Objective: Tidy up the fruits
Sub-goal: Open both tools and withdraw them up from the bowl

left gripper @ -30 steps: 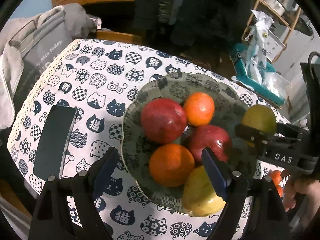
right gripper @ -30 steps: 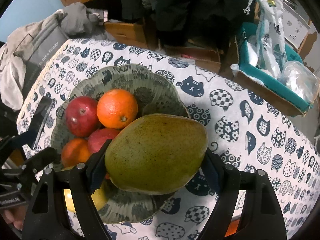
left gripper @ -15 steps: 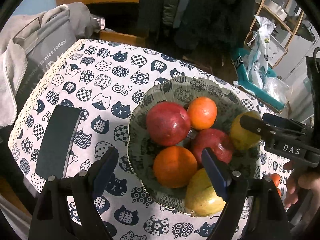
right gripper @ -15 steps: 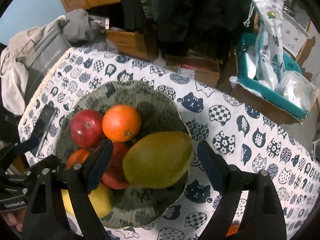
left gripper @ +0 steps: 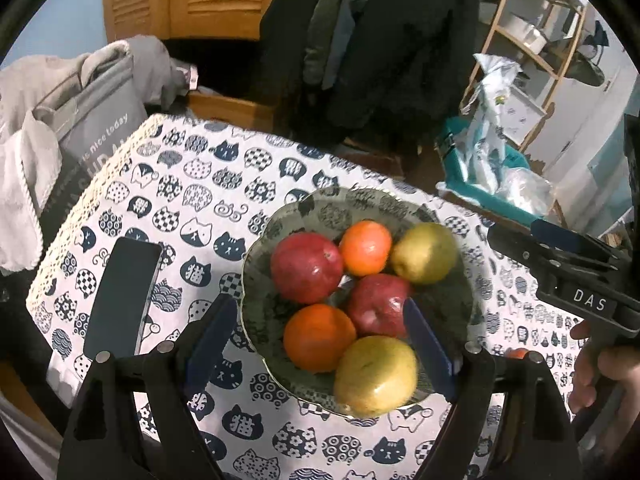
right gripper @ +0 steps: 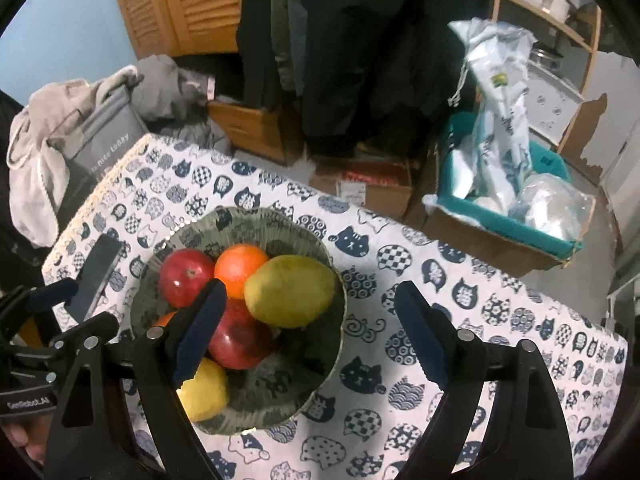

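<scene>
So on the far left there's a grey bag (left gripper: 92, 120) with light clothes draped over it, sitting past the table edge. Next over, a dark phone (left gripper: 122, 300) lies flat on the cat-print tablecloth (left gripper: 192, 184), just beside the bowl (left gripper: 260, 304). The left gripper (left gripper: 316, 336) hangs over the bowl's near side with its jaws spread wide and nothing pinched between them. The bowl itself is loaded: a big red apple (left gripper: 306, 268), an orange (left gripper: 365, 247) behind it, a green pear (right gripper: 290, 296) at the right, a second red apple (left gripper: 378, 304) in the middle, another orange (left gripper: 319, 338) and a yellow-green pear (left gripper: 376, 376) at the front. The right gripper (right gripper: 316, 332) hovers above the bowl's right side, jaws wide apart too, empty. Far right, off the table, a teal box (right gripper: 516, 224) holds plastic bags.
</scene>
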The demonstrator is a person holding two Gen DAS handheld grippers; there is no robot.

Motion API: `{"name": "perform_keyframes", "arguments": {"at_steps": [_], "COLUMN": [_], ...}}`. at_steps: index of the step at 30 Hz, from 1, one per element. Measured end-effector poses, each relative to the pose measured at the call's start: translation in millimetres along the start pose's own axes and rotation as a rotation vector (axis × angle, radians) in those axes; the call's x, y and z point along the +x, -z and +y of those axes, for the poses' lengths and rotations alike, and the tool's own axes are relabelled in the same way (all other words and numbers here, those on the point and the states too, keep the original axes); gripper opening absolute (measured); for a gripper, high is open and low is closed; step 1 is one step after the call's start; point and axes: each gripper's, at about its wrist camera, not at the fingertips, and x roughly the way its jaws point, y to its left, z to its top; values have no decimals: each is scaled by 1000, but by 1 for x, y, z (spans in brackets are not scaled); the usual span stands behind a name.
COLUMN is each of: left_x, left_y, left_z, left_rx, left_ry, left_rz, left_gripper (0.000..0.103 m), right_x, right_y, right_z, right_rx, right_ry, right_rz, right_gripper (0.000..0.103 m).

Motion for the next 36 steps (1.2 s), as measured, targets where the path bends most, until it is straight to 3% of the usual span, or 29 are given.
{"name": "perform_keyframes", "arguments": {"at_steps": [16, 26, 36], "left_x": [-64, -89, -86], "left_y": [4, 11, 26], "left_z": [-41, -68, -114], "left_rx": [139, 190, 277], "left_ry": [27, 62, 111], "left_rz": [-129, -159, -125], "left_gripper": [86, 88, 89], "right_x": [-97, -155, -172], "right_y": [20, 44, 80], "right_z": [-6, -28, -71], "right_rx": [-2, 42, 145], "right_ry": [65, 92, 140], "right_rz": [-149, -227, -210], "right_gripper": [86, 86, 86]}}
